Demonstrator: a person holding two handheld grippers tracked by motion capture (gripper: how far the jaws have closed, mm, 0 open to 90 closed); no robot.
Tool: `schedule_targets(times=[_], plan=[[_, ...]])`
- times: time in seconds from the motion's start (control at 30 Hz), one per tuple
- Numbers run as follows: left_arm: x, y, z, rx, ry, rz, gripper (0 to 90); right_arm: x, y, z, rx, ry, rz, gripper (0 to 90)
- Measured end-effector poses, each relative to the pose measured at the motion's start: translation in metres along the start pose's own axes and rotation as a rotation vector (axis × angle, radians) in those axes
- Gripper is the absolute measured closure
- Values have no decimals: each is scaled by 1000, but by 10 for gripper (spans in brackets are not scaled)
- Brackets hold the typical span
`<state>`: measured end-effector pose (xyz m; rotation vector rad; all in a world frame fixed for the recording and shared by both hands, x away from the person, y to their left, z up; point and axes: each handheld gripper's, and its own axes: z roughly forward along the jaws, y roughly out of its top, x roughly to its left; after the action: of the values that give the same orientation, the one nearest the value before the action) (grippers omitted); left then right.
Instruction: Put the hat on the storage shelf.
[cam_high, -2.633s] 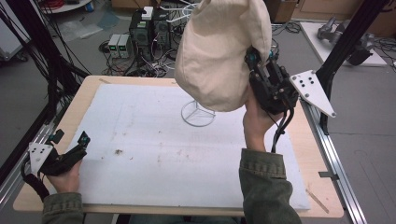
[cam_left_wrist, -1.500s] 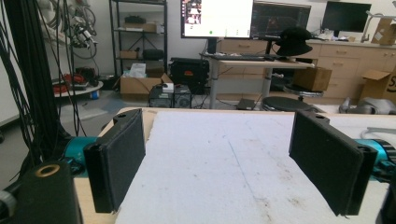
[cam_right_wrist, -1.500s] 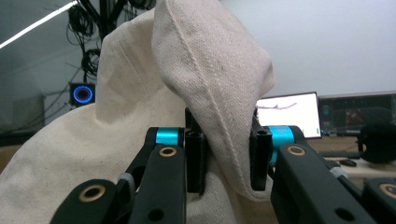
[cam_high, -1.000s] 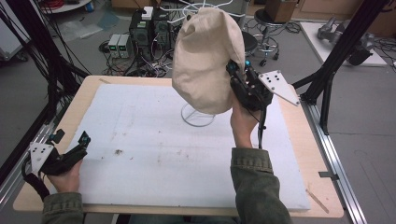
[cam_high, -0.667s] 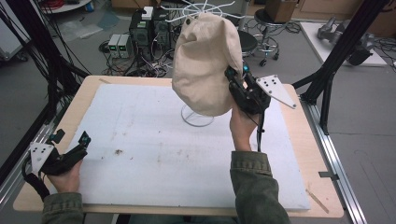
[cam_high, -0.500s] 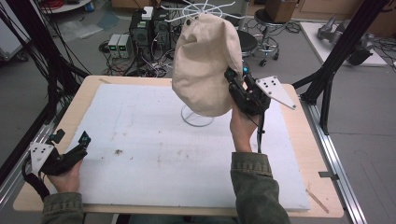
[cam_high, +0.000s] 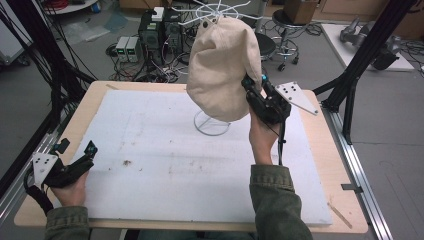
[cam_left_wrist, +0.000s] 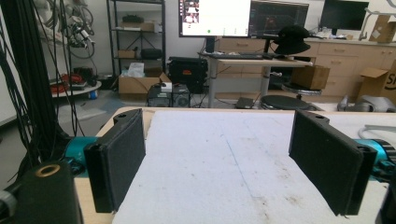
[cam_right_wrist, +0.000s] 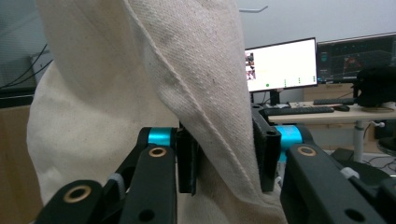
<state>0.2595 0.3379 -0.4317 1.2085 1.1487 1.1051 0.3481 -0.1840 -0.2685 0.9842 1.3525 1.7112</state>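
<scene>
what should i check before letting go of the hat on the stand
1. Hat hangs over the stand: ok.
2. Right tool: hat cloth between its pads, which touch it; jaws have just been opening: ok.
3. Hat seated on the stand's top: cannot tell, cloth hides it.
4. Stand base flat on the mat: ok.
5. Left tool open, nothing between, away from the hat: ok.

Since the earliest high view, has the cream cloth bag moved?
Yes. The cream cloth bag has shifted left and away, over the wire stand's base ring, with the right gripper.
</scene>
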Motion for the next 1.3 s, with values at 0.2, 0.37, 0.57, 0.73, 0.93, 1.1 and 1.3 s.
schedule_targets(times=[0.2,0.37,0.57,0.73,0.93,1.1,1.3], plan=[[0,0,0,0,0,1,188,-2,0,0,4,-4,13,530],[0,0,0,0,-1,0,188,-8,-2,1,31,-27,33,324],[0,0,0,0,-1,-1,188,-11,3,-4,8,-33,38,185],[-1,0,0,0,-2,1,188,-9,5,-8,-4,-34,19,157],[0,0,0,1,0,3,188,-10,8,-15,-1,-45,-8,129],[-1,0,0,3,-5,5,188,-14,11,-30,-12,-62,-26,129],[-3,0,1,3,-7,7,188,-24,9,-45,4,-87,-26,129]])
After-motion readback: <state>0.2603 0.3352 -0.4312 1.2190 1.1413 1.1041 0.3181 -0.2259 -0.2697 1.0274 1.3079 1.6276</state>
